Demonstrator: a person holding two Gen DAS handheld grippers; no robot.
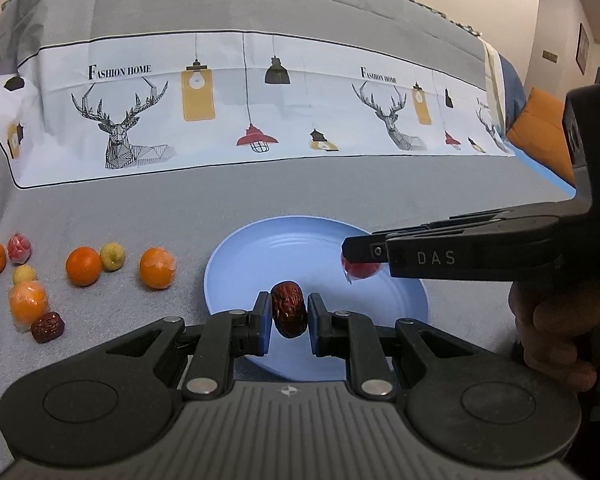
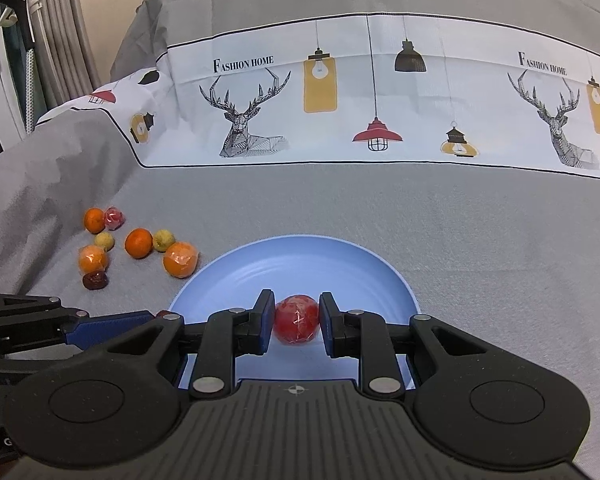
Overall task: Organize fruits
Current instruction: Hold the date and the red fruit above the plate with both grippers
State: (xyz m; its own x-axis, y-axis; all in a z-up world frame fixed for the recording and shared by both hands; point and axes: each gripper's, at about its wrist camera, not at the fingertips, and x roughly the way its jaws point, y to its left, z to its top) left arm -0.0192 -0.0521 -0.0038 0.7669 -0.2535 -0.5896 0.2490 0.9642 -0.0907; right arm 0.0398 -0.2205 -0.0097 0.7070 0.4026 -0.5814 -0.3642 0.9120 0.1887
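— How many oranges [image 1: 83, 266]?

— Four, all left of the fingers; two of them look wrapped in clear film.

— Dates?

— Two: one date [image 1: 288, 314] between the left gripper's [image 1: 288, 316] fingers, another left of them beside the oranges.

— Red fruits?

— Two again (both in shiny wrap): one red fruit [image 2: 297, 319] between the right gripper's [image 2: 296, 318] fingers, one far left among the oranges.

— Small yellow ones?

— Two, yellow fruit [image 1: 112, 256] left of the fingers.

— Plates?

— One blue plate [image 1: 240, 256], beneath both pairs of fingers.
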